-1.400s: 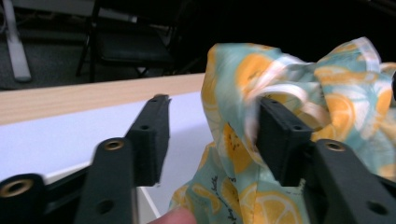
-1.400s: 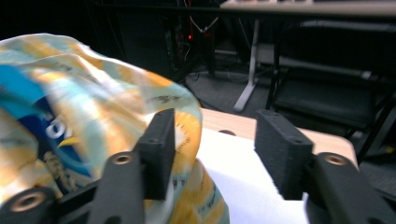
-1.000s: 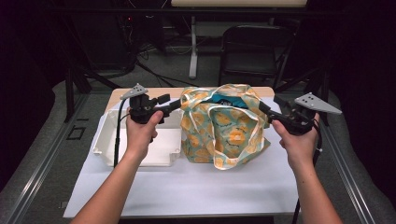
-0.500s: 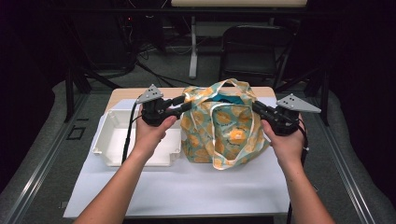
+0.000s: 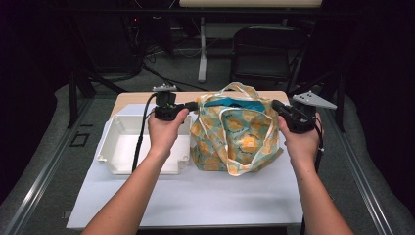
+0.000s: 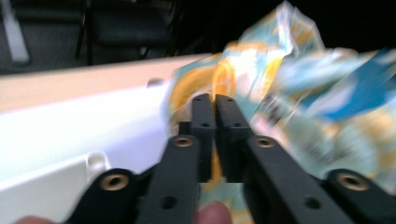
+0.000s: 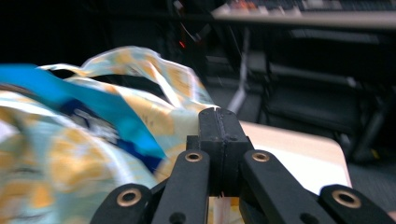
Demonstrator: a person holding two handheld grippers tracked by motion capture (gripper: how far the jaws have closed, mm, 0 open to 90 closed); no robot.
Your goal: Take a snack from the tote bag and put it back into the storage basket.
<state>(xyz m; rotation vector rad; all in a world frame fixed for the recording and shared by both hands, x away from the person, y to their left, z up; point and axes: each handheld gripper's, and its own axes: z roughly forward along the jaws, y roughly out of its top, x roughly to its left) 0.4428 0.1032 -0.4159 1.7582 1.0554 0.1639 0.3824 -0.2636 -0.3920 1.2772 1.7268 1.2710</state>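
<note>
- Right now the bag (image 5: 237,132), a cloth tote printed with orange rounds, stands near the middle of the table (image 5: 195,196), just beside a white tray (image 5: 117,147) on its left.
- Its mouth gapes upward, and something blue (image 5: 230,104) shows inside, so it is not empty.
- Its 2 pale straps (image 5: 222,115) flop down over the front.
- The left hand-held gripper (image 5: 193,105) meets the bag's top rim on the tray side. Its jaws have just been closing and now stand a slit apart, with orange cloth showing in the slit in the left gripper view (image 6: 215,135), so it seems to pinch the rim.
- The right hand-held gripper (image 5: 276,105) meets the opposite rim. Its jaws are pressed together in the right gripper view (image 7: 218,140), and whether any cloth is caught between them is not clear.
- Handling, as I judge it: the cloth is thin, soft and limp, so it will fold, sag and stretch instead of keeping a shape. It is not fragile and not very slippery, but a shallow pinch on a single layer can slide off.
- The load inside looks light, yet it may shift once the sides are pulled.
- The best hold is probably the hemmed rim at the 2 side seams, or the straps where they are stitched on, since doubled cloth gives the pads more to bite.
- Pulling both sides evenly should keep the bag from tipping toward the tray.
</note>
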